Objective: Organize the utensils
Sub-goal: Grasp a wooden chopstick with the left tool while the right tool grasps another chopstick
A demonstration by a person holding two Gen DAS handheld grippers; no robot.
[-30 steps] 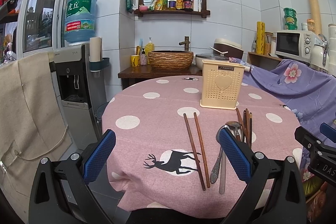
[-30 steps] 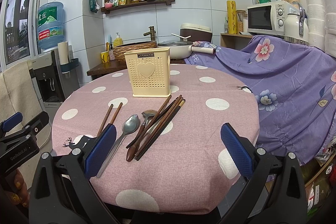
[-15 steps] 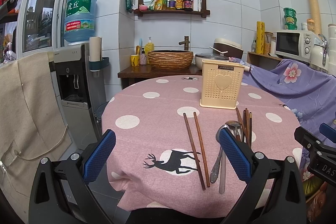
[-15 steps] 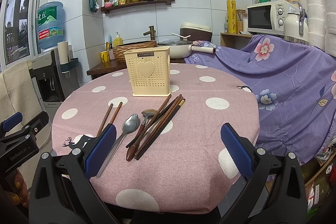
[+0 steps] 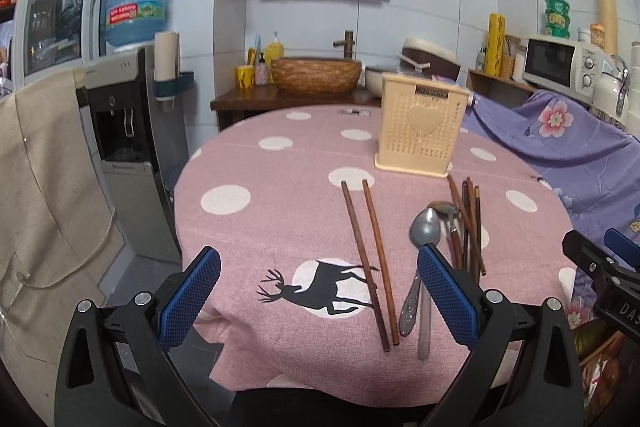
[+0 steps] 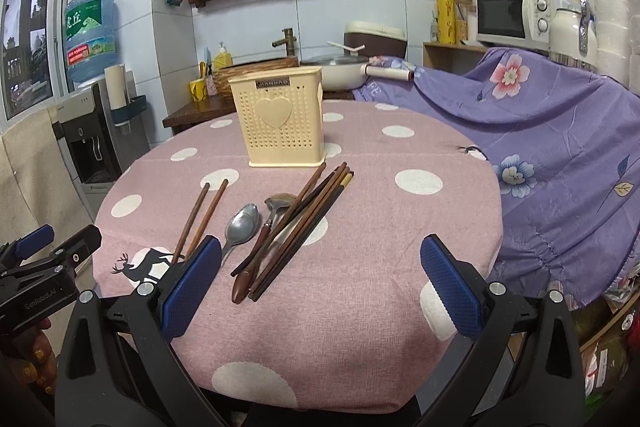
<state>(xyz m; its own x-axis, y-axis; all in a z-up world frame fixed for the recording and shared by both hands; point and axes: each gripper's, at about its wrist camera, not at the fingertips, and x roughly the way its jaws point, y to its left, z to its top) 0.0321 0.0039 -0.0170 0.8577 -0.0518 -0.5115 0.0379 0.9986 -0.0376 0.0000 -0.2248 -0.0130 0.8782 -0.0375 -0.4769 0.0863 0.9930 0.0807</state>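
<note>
Our left gripper (image 5: 318, 293) hangs at the table's six o'clock edge, jaws spread wide and holding nothing; just ahead on the pink dotted tablecloth (image 6: 400, 227) lie two brown chopsticks (image 6: 202, 213) side by side; next come a steel spoon (image 6: 240, 227), a wooden-handled ladle (image 6: 260, 243) and a bundle of dark chopsticks (image 6: 308, 219), all overlapping; the cream utensil holder (image 6: 282, 121) stands upright at twelve o'clock; our right gripper (image 6: 320, 287) gapes equally wide, empty.
</note>
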